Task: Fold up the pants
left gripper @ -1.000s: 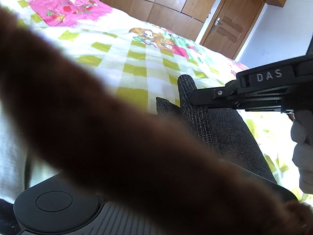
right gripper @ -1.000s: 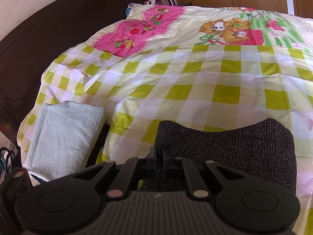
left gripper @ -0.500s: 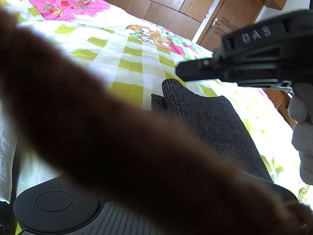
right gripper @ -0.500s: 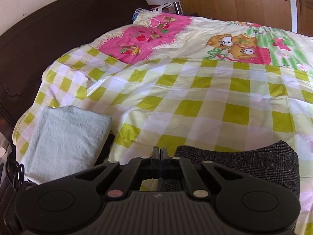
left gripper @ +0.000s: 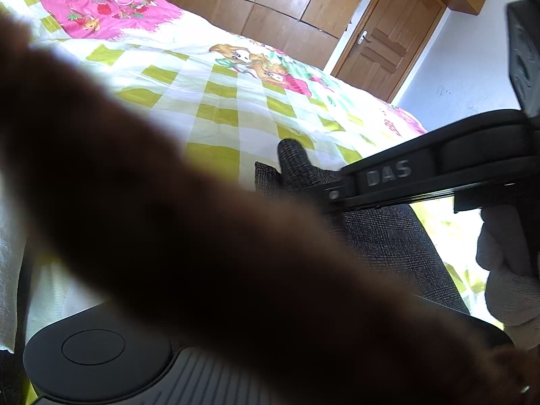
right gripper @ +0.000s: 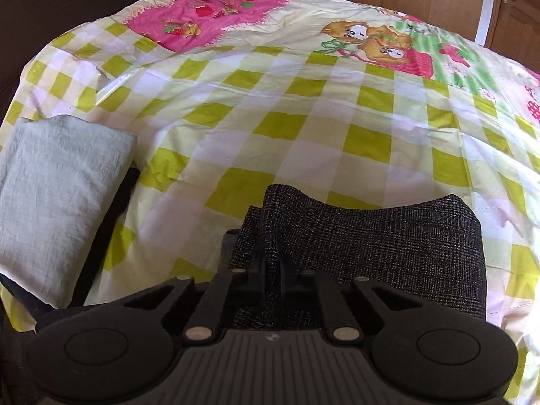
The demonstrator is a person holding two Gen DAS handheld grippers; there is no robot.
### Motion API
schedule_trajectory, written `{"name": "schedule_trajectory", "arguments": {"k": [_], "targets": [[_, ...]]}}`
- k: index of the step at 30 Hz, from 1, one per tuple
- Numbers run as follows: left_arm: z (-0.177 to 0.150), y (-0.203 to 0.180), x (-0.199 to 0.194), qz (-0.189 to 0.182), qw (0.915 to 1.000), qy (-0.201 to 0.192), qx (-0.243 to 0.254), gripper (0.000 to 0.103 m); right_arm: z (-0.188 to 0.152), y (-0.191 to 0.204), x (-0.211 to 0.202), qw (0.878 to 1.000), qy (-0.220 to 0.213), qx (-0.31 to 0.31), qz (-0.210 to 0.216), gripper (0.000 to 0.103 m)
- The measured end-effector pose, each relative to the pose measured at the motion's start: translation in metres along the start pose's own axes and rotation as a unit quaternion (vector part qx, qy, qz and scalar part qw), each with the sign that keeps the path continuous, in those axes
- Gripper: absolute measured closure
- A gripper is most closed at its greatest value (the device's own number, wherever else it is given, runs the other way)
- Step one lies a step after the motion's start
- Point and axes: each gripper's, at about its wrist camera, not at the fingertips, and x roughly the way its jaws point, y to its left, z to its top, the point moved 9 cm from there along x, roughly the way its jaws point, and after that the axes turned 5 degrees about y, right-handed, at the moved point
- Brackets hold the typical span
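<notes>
Right gripper (right gripper: 271, 266), lowered again since half a second ago, pinches the folded pants (right gripper: 371, 236); left gripper's state is obscured.

The only lettering I can read is "DAS", in raised capitals on the black side of my right tongs (left gripper: 332, 195), as my left wrist camera sees them reaching in from the right. On the body of those same tongs, seen from their own camera, a tiny pale emblem sits in the middle of the ribbed black housing (right gripper: 270, 337), too small for me to make out. The bedspread (right gripper: 287, 125) carries cartoon animals and strawberries but no words or numbers I can read.
</notes>
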Motion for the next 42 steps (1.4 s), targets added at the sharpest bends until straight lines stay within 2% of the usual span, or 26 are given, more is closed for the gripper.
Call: {"name": "schedule_trajectory", "arguments": {"k": [7, 14, 17, 19, 22, 26, 30, 32, 34, 35, 37, 39, 42], "targets": [[-0.001, -0.002, 0.004, -0.005, 0.9999, 0.008, 0.004, 0.091, 0.009, 0.026, -0.025, 0.999, -0.027, -0.023, 0.016, 0.080], [-0.001, -0.002, 0.008, 0.000, 0.9999, 0.014, 0.004, 0.090, 0.007, 0.044, -0.011, 0.998, -0.023, -0.044, 0.029, 0.080], [-0.001, -0.002, 0.008, 0.001, 0.9999, 0.013, 0.004, 0.090, 0.002, 0.044, 0.006, 0.998, -0.004, -0.054, 0.043, 0.079], [-0.001, 0.004, 0.006, 0.003, 0.9998, 0.015, -0.010, 0.085, 0.000, 0.035, 0.019, 0.998, 0.005, -0.036, 0.057, 0.079], [-0.006, 0.011, -0.013, 0.005, 0.9994, 0.017, -0.028, 0.084, -0.002, 0.027, 0.022, 0.996, 0.006, -0.008, 0.091, 0.076], [-0.008, 0.010, -0.055, 0.011, 0.9990, -0.011, -0.041, 0.083, -0.001, 0.024, 0.016, 0.991, -0.005, 0.010, 0.130, 0.070], [0.005, -0.021, -0.082, 0.023, 0.9984, -0.051, 0.000, 0.075, 0.009, 0.014, 0.002, 0.984, -0.020, 0.051, 0.172, 0.071], [0.015, -0.043, -0.077, 0.024, 0.9972, -0.062, 0.035, 0.075, 0.015, 0.012, -0.009, 0.981, -0.040, 0.045, 0.186, 0.071], [0.019, -0.060, -0.059, 0.028, 0.9959, -0.053, 0.067, 0.075, 0.022, 0.010, -0.016, 0.979, -0.050, 0.045, 0.193, 0.071], [0.019, -0.066, -0.048, 0.026, 0.9958, -0.047, 0.074, 0.080, 0.026, 0.009, -0.016, 0.978, -0.050, 0.043, 0.199, 0.071], [0.020, -0.063, -0.028, 0.026, 0.9973, -0.030, 0.062, 0.076, 0.031, 0.002, -0.008, 0.982, -0.041, 0.031, 0.183, 0.071], [0.015, -0.050, -0.015, 0.040, 0.9981, -0.005, 0.047, 0.077, 0.031, -0.008, 0.008, 0.983, -0.019, 0.028, 0.180, 0.071], [0.006, -0.044, -0.004, 0.063, 0.9963, 0.009, 0.057, 0.077, 0.031, -0.015, 0.035, 0.987, 0.004, 0.015, 0.160, 0.071]]}}
